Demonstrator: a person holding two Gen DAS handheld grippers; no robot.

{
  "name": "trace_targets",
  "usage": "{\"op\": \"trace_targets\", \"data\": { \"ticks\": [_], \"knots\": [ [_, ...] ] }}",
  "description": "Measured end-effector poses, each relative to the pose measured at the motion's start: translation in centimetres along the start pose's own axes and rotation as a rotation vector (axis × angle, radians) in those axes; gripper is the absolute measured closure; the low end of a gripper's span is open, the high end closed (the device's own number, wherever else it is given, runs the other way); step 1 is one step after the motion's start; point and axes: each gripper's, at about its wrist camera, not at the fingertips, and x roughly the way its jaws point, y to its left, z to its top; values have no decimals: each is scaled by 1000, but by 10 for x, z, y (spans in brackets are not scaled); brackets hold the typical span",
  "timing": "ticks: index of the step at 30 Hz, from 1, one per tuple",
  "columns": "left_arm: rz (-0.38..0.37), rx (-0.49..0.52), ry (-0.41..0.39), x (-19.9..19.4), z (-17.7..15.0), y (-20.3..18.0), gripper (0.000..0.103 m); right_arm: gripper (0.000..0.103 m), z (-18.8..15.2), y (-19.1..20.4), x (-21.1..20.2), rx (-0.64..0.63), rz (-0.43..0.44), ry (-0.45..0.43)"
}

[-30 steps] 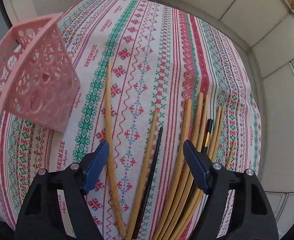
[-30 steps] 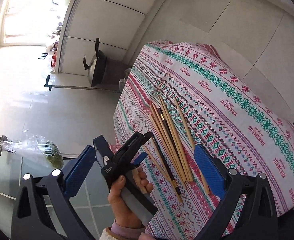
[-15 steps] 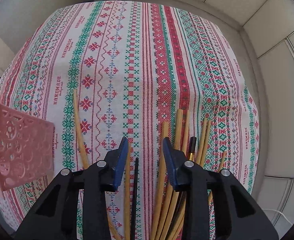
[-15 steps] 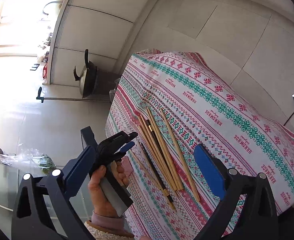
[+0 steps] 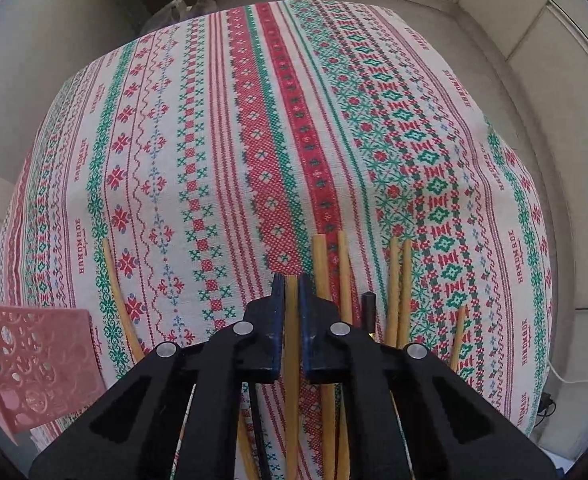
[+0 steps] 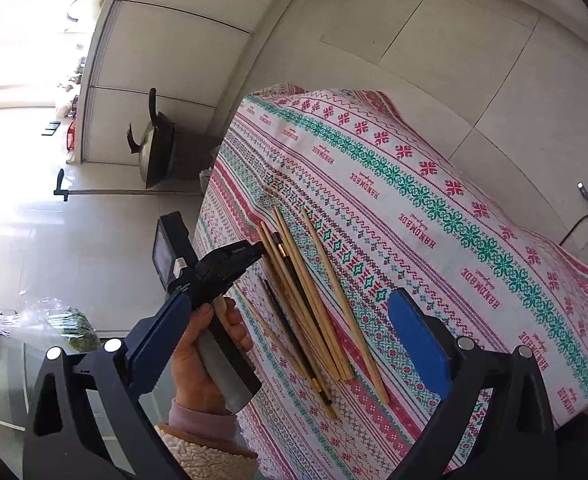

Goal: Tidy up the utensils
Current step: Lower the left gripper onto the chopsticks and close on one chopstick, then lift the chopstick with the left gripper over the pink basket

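Observation:
Several bamboo chopsticks (image 6: pixel 313 304) and a black chopstick (image 5: pixel 367 308) lie in a loose bundle on the patterned tablecloth (image 5: pixel 254 140). My left gripper (image 5: pixel 290 282) points steeply down over the bundle. Its blue jaws are closing tight on one bamboo chopstick (image 5: pixel 292 320), which runs between the pads. In the right wrist view a hand (image 6: pixel 202 352) holds the left gripper (image 6: pixel 254 250) at the bundle's near-left side. My right gripper (image 6: pixel 290 300) hangs open above the chopsticks with nothing between its fingers. One bamboo chopstick (image 5: pixel 118 296) lies apart, to the left.
A pink perforated basket (image 5: pixel 34 364) stands at the table's lower-left corner in the left wrist view. Tiled walls run close behind the table. A wok (image 6: pixel 154 156) and a bagged green vegetable (image 6: pixel 74 332) sit off the table's left edge.
The left gripper slid right, away from the pink basket and over the bundle, and its jaws went from wide open to shut on a bamboo chopstick. The right gripper dipped slightly.

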Motion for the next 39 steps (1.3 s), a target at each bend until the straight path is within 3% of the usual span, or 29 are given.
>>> {"op": "trace_targets", "data": {
  "ticks": [4,8,10,12,17,20,21,23,24,28,31,39],
  "knots": [
    [-140,-45,-69,-23,-12,5,97,7,10,6,18,-49,-123,-24],
    [-248,6,-157,-76,-37,14,97,11,15,12,48,-105,-232,-7],
    [-281,32,-203,-102,-54,20,97,19,21,20,73,-145,-282,41],
    [-303,54,-255,-129,-78,34,97,35,24,29,96,-193,-333,69],
    [-301,115,-398,-185,-139,63,97,47,22,45,134,-297,-432,77],
    [-307,111,-460,-208,-162,81,97,60,18,47,157,-346,-503,110],
    [-314,108,-481,-213,-169,87,97,62,15,52,157,-388,-522,74],
    [-314,104,-525,-225,-177,97,97,76,7,57,162,-449,-567,54],
    [-316,99,-541,-230,-180,102,97,93,4,58,163,-469,-576,46],
    [-349,42,-606,-250,-181,130,97,97,2,51,149,-429,-535,22],
    [-376,0,-639,-262,-181,146,97,97,-5,55,115,-443,-505,-43],
    [-403,-94,-742,-304,-176,175,97,97,-37,118,3,-575,-343,-241]
  ]
}}
